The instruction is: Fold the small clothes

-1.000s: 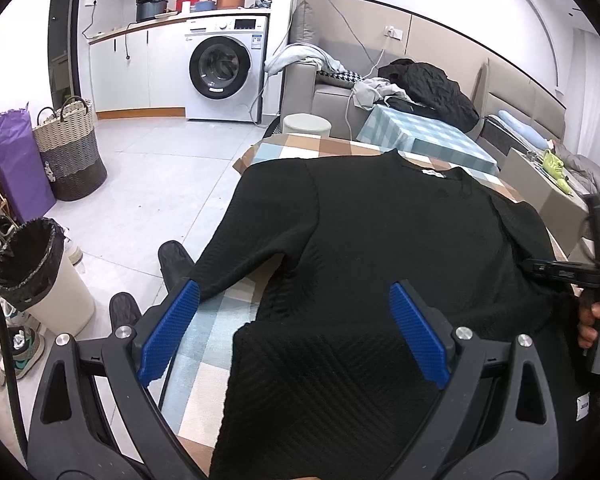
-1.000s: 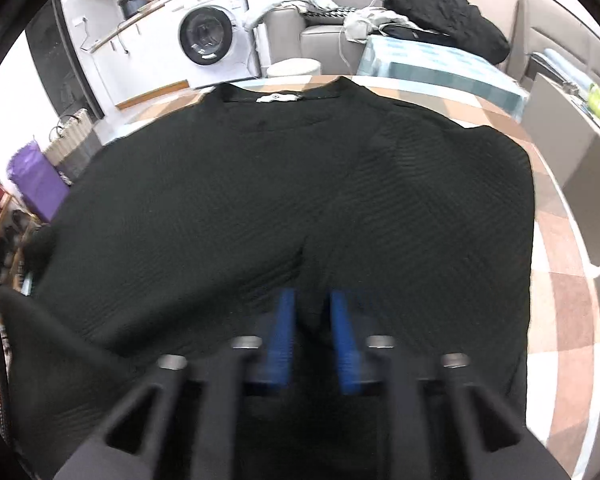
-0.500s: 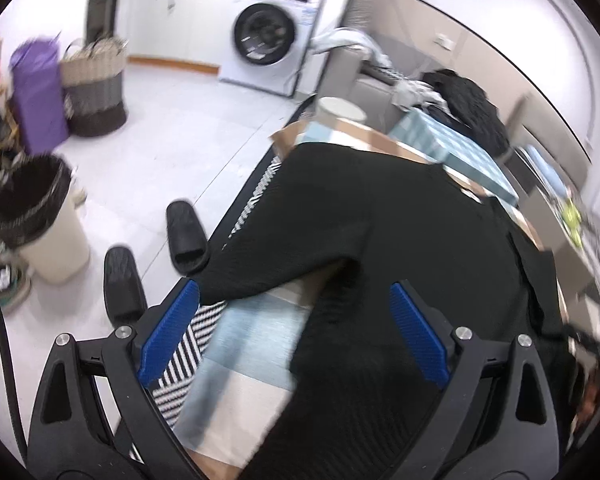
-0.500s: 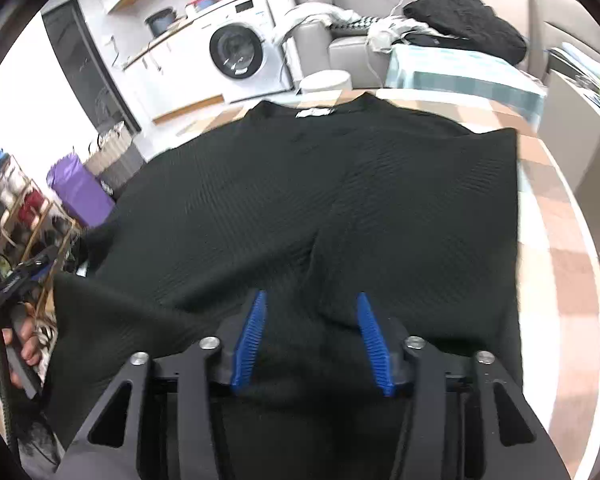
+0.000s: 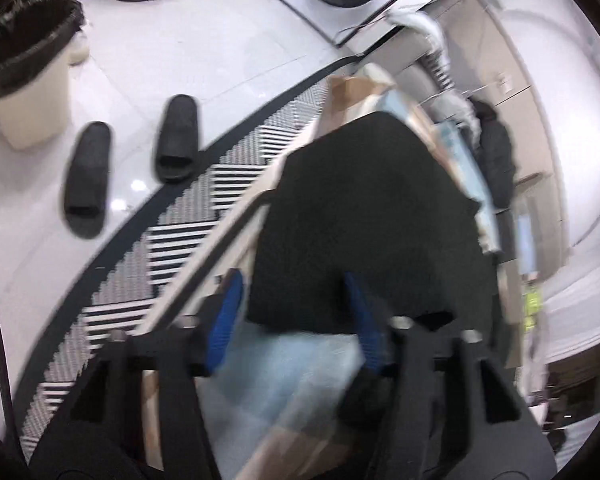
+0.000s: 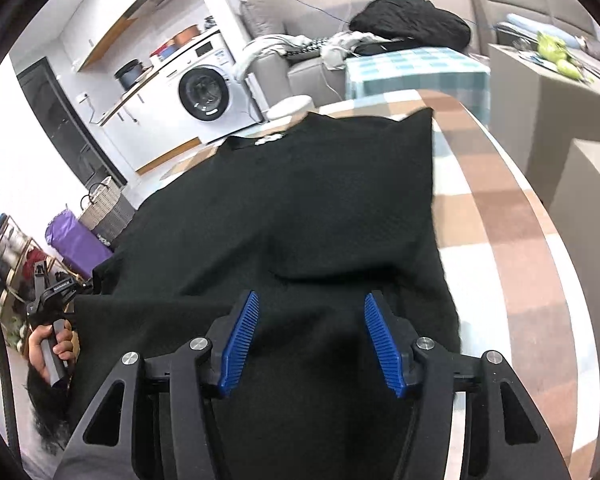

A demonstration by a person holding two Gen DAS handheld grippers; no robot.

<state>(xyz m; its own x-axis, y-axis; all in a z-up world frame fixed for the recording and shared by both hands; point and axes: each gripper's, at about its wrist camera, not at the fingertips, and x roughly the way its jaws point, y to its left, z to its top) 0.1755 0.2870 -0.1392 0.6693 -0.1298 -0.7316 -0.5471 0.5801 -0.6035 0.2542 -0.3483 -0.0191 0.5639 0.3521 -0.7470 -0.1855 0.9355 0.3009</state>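
The left gripper (image 5: pixel 296 318) is closing around the black sweater's (image 6: pixel 300 216) sleeve end, so pinch it squarely, while the right gripper's (image 6: pixel 312 344) fingers are spreading, holding nothing.

Each camera sits on its gripper, looking forward and steeply down along the fingers. The left view hangs close over the counter (image 5: pixel 204 280) edge, taking in the floor; the right faces across the counter toward the washer (image 6: pixel 208 92). Both share the black top (image 5: pixel 372 216).

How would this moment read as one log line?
left gripper: closing around black sweater sleeve | right gripper: opening over hem | checked tablecloth
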